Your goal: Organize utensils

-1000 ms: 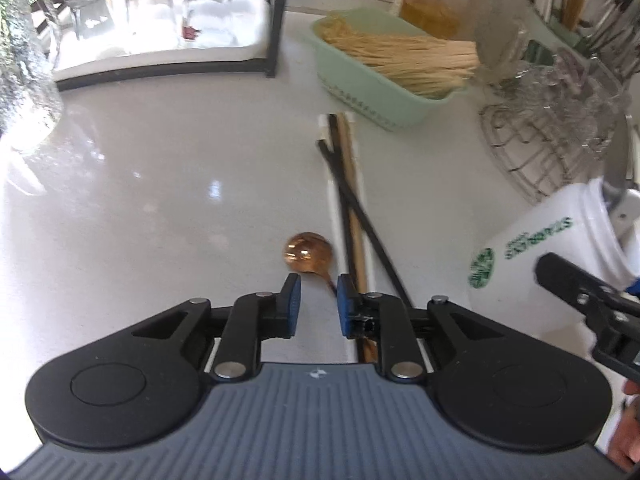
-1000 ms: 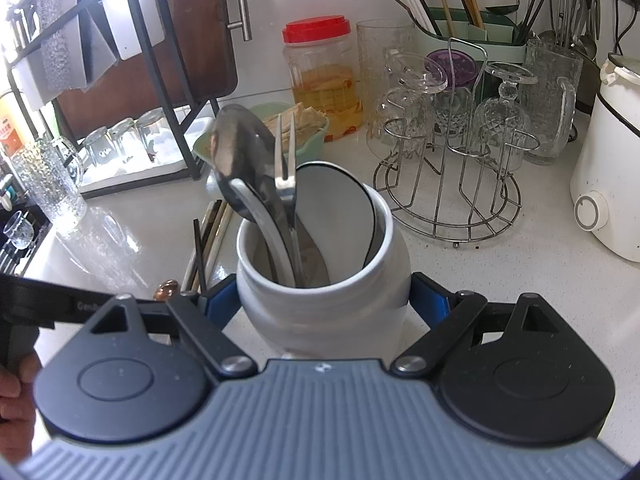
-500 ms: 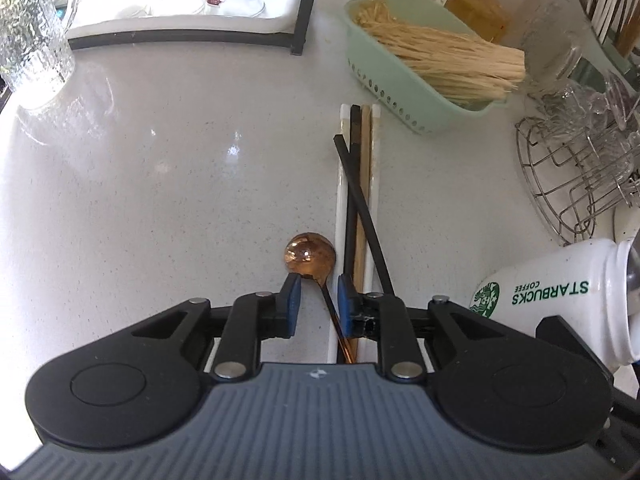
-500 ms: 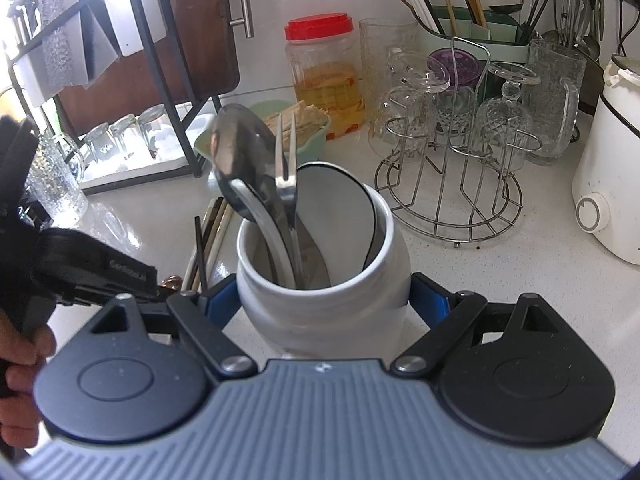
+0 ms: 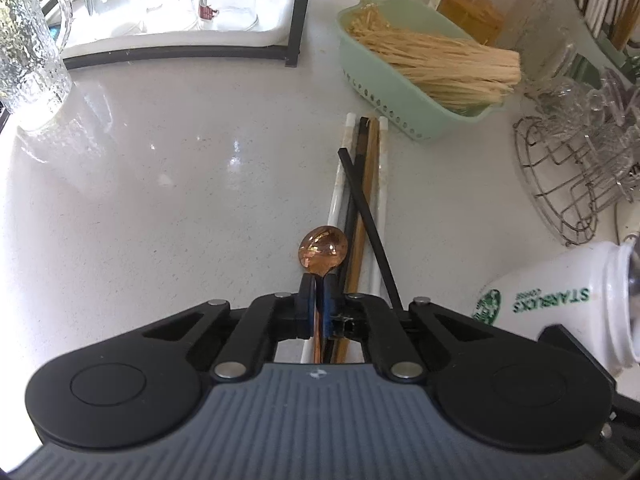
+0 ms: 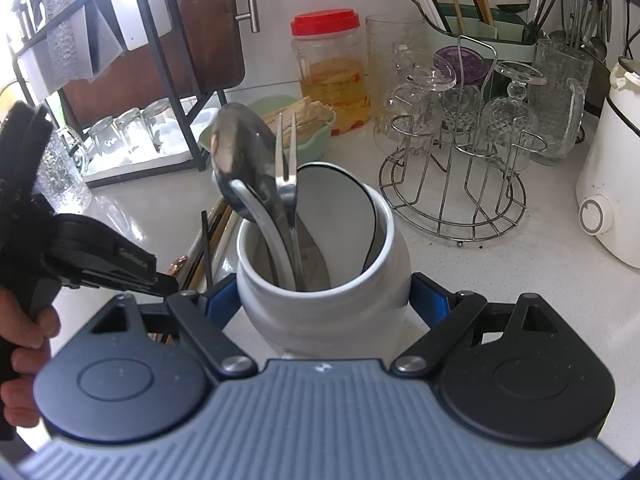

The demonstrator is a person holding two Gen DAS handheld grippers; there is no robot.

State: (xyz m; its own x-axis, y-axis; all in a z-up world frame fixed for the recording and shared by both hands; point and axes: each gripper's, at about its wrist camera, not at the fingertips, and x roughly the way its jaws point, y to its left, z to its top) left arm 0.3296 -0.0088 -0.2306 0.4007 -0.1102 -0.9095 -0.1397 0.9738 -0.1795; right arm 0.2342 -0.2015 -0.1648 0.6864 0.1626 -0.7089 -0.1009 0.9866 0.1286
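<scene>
A small copper spoon (image 5: 323, 250) lies on the white counter beside several chopsticks (image 5: 362, 184). My left gripper (image 5: 317, 285) is shut on the copper spoon's handle just behind the bowl. A white Starbucks jar (image 6: 324, 280) holds a large steel spoon (image 6: 240, 156), a fork (image 6: 286, 176) and a white ladle. My right gripper (image 6: 324, 300) is shut on the jar, one blue pad on each side. In the left wrist view the jar (image 5: 560, 292) shows at the right edge. The left gripper (image 6: 168, 280) and a hand appear left of the jar.
A mint basket (image 5: 404, 80) of bamboo skewers sits behind the chopsticks. Upturned glasses stand on a white tray (image 5: 168, 40) in a black rack. A wire stand (image 6: 456, 184) with glasses, a red-lidded jar (image 6: 332, 68) and a white appliance (image 6: 612, 184) stand to the right.
My left gripper's jaws closed onto the copper spoon's handle after sliding forward over it. The right gripper and jar kept still.
</scene>
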